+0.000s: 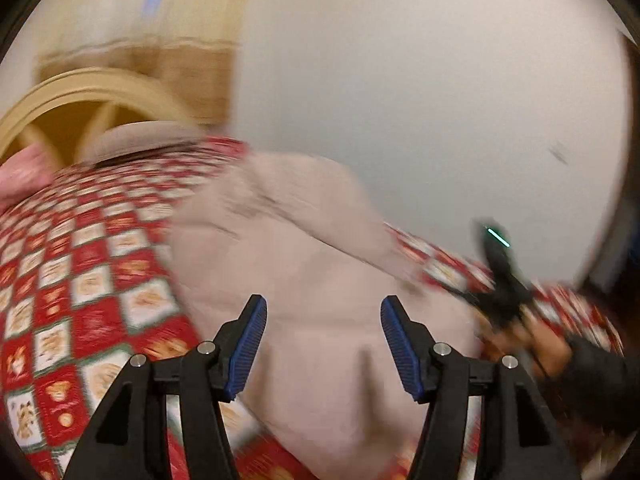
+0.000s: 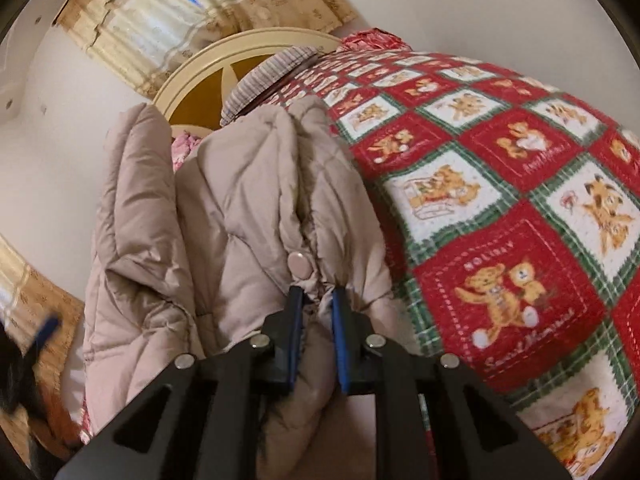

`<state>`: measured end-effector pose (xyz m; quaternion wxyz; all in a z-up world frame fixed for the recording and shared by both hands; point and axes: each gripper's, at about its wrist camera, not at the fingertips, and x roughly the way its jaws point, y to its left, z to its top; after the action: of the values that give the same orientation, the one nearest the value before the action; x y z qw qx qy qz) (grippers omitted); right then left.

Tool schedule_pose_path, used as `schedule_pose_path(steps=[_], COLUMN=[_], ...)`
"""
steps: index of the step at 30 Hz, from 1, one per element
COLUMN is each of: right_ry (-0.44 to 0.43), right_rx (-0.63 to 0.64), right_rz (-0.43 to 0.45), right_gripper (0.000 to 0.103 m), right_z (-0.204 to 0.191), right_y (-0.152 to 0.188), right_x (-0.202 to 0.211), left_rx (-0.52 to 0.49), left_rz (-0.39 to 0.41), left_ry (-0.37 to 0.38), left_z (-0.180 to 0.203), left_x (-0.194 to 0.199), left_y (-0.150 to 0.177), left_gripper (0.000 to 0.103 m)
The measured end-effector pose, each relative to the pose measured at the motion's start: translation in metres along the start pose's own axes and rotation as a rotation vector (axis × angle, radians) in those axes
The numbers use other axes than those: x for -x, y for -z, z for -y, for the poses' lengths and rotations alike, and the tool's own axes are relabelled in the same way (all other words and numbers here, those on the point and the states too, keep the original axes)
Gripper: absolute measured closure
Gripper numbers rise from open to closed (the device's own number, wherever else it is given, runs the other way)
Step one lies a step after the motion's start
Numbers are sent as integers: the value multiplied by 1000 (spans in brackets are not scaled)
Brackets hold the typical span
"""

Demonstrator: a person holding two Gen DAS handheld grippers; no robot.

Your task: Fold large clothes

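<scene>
A beige puffer jacket [image 1: 304, 264] lies on a bed covered by a red, white and green teddy-bear quilt [image 1: 80, 280]. My left gripper [image 1: 323, 312] is open and empty, just above the jacket's near part; this view is motion-blurred. My right gripper [image 2: 316, 294] is shut on a bunched fold of the jacket [image 2: 248, 200] just below a round snap button [image 2: 301, 264], lifting the fabric off the quilt [image 2: 500, 184]. The right gripper and the hand holding it also show at the right of the left wrist view [image 1: 506, 280].
A cream curved headboard [image 2: 224, 64] and a striped pillow [image 2: 268, 76] stand at the bed's far end. Patterned curtains [image 2: 152, 20] hang behind. A plain wall [image 1: 440, 100] runs along the bed. Pink fabric [image 2: 184, 148] peeks out behind the jacket.
</scene>
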<state>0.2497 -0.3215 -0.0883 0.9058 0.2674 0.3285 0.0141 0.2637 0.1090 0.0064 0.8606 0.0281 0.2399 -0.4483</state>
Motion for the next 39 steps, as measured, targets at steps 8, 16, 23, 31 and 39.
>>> schedule_pose_path(steps=[8,16,23,31,39], right_ry=[-40,-181,-9,29,39], right_rx=[-6,-162,-141,202,121], right_rz=[-42,-98,11,164,-89], right_gripper=[86,89,77,77,80], right_z=[6,45,61,-33,-12], right_y=[4,7,-2,-43,-71], right_x=[-24,-28,41,81,-38], left_rx=[115,-172,-262,-242,-186], left_rz=[4,-65,-192,-204,-191], left_ry=[-10,-73,-126,-140,-115], left_z=[-10,84,93,84,72], left_x=[-98,-135,-169,-183,-184], left_y=[-9,-5,14,19,16], left_gripper=[39,27,26,25,25])
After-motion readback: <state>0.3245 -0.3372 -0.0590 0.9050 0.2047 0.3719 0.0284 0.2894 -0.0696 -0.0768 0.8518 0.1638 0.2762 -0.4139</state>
